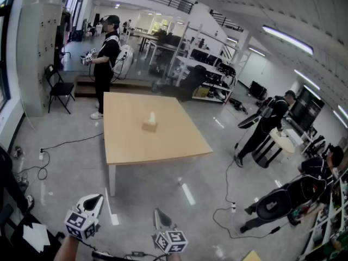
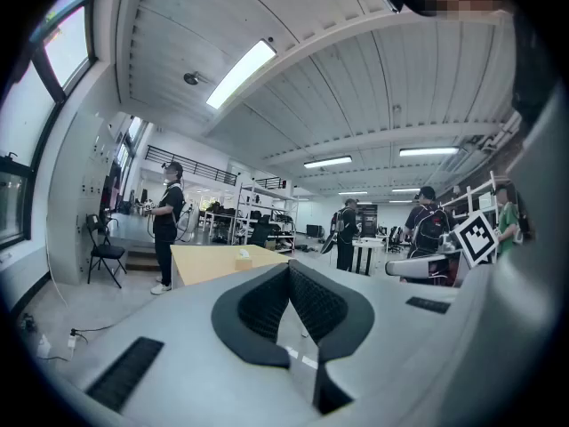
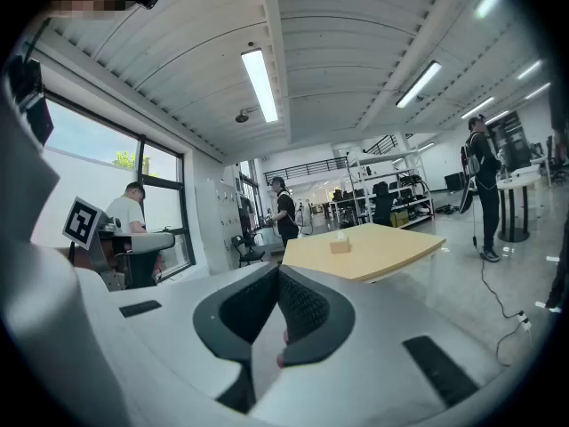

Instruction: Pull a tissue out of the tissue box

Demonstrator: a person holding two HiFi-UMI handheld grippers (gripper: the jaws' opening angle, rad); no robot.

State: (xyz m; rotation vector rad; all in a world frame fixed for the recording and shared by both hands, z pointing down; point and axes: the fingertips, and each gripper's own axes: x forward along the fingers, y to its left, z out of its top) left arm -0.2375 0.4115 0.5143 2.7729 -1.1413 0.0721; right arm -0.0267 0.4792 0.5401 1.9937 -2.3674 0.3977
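Tongs (image 2: 289,267) (image 3: 277,270) together; ribbed, perhaps rubber pads (image 2: 320,305)

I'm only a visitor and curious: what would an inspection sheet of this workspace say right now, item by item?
surface: light wooden table on a grey floor, well ahead of the wearer.
job's things: tissue box near the table's middle, a tissue sticking up from it.
clutter: nothing seen on the table besides the box.
grippers: left gripper and right gripper low in the head view, far from the table; fingers together, nothing between them.
cables: one cable on the floor left of the table, another to its right.
surroundings: a person standing at the table's far side, a folding chair, shelving, other people at right.
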